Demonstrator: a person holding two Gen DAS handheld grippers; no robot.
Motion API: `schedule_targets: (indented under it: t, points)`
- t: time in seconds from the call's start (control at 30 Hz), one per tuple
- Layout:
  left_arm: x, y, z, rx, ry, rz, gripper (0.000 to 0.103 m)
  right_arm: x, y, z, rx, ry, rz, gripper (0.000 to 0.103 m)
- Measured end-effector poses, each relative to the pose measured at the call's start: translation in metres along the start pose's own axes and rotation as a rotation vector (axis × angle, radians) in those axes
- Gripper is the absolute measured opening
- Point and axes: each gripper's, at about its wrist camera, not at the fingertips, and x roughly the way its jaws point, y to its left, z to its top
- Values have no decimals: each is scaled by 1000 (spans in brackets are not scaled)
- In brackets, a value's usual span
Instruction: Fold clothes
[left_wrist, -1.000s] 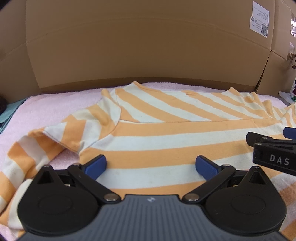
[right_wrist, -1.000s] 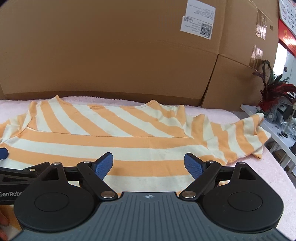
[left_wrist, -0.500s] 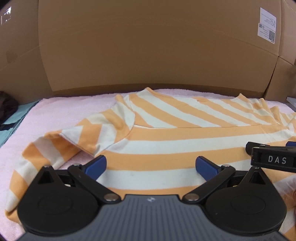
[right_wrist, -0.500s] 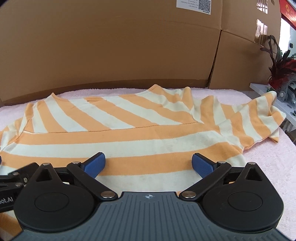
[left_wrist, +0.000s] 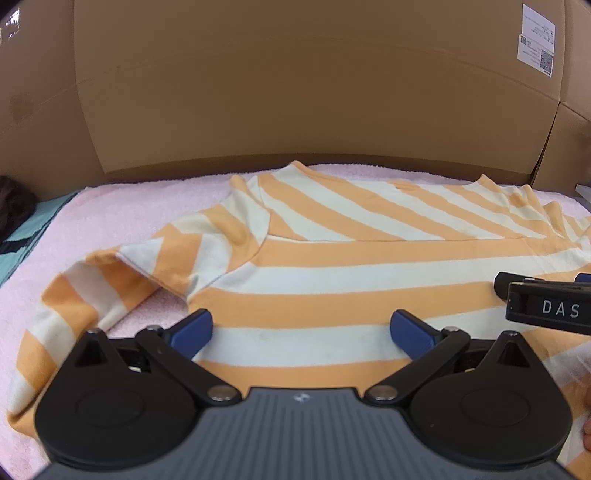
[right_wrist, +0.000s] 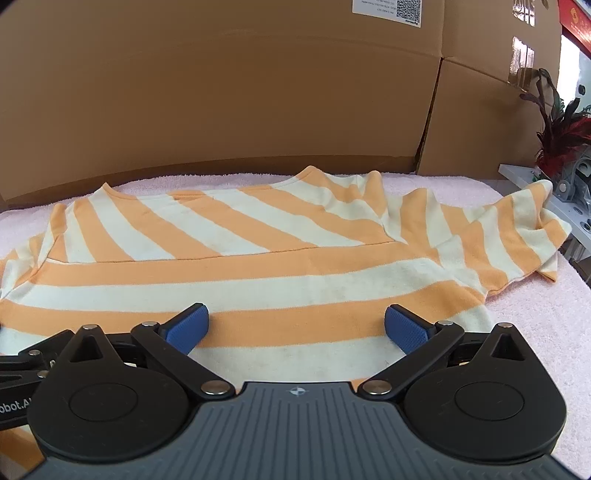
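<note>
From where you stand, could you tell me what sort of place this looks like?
Probably a storeroom or workshop corner set up for folding: large cardboard boxes with a shipping label form the backdrop, and a striped T-shirt lies on a pink towel.

Shirt (left_wrist: 354, 266) is lying flat on the towel (left_wrist: 122, 210), neck toward 12 o'clock, cardboard boxes (right_wrist: 236, 96) standing behind it. Left gripper (left_wrist: 301, 330) is hovering over the hem at 6 o'clock, right gripper (right_wrist: 293, 326) just beside it toward 3 o'clock. Plant (right_wrist: 561, 129) is sitting off at 2 o'clock.
</note>
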Motion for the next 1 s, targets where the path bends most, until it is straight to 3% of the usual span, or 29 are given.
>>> schedule_targets:
  t: [0.03, 0.1, 0.33, 0.53, 0.67, 0.8, 0.9, 1.0]
  points:
    - [0, 0, 0, -3, 1, -2, 102, -4, -9, -2, -1, 0, 0, 103]
    - [0, 1, -1, -9, 4, -6, 102, 5, 27, 5, 1, 2, -21, 103]
    - [-1, 2, -1, -3, 10, -3, 102, 20, 35, 10, 3, 4, -18, 103]
    - [-24, 13, 1, 52, -42, 70, 102, 23, 33, 11, 32, -10, 7, 103]
    - [-47, 56, 8, 34, -96, 130, 102, 23, 36, 12, 32, -8, -6, 103]
    - [-54, 119, -6, -25, -22, 206, 102, 24, 39, 12, 21, -3, -18, 103]
    - [-64, 158, -32, -47, 19, 203, 102, 24, 39, 12, 18, -2, -20, 103]
    - [-73, 177, -52, -76, 26, 143, 101, 26, 38, 12, 13, 0, -22, 103]
